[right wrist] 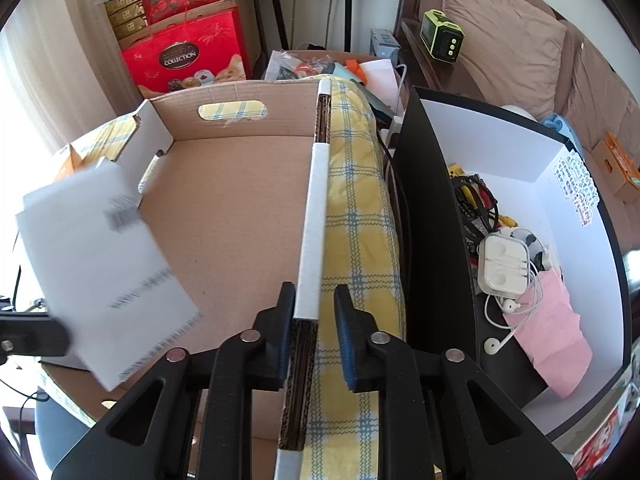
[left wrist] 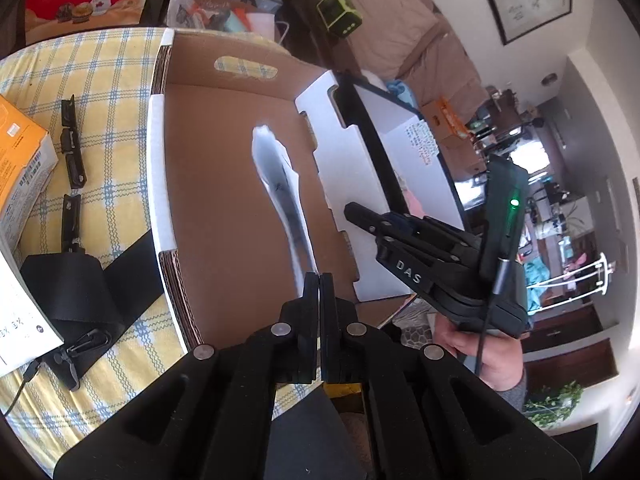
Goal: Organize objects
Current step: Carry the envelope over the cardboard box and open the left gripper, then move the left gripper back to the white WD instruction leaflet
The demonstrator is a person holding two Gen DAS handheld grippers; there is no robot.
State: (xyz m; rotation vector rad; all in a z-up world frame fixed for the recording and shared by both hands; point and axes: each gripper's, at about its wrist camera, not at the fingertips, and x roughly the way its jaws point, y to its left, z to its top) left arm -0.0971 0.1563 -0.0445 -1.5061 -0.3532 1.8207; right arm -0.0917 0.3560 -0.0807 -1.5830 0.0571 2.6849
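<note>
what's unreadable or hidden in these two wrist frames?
- White envelope held by left gripper: print motion-blurred, right wrist view; edge-on in the left.
- Cardboard box near corner: behind envelope.
- Right gripper astride box wall: pad contact unclear.
- Orange box: cut by frame edge, left view.

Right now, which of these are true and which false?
1. The left gripper pinches a white envelope above the cardboard box. True.
2. The cardboard box is stuffed with cables. False: nothing lies on its floor where it shows; the cables lie in the white bin beside it.
3. The right gripper has one finger on each side of the box's side wall. True.
4. The cloth under the box is plain red. False: it is yellow with blue checks.
</note>
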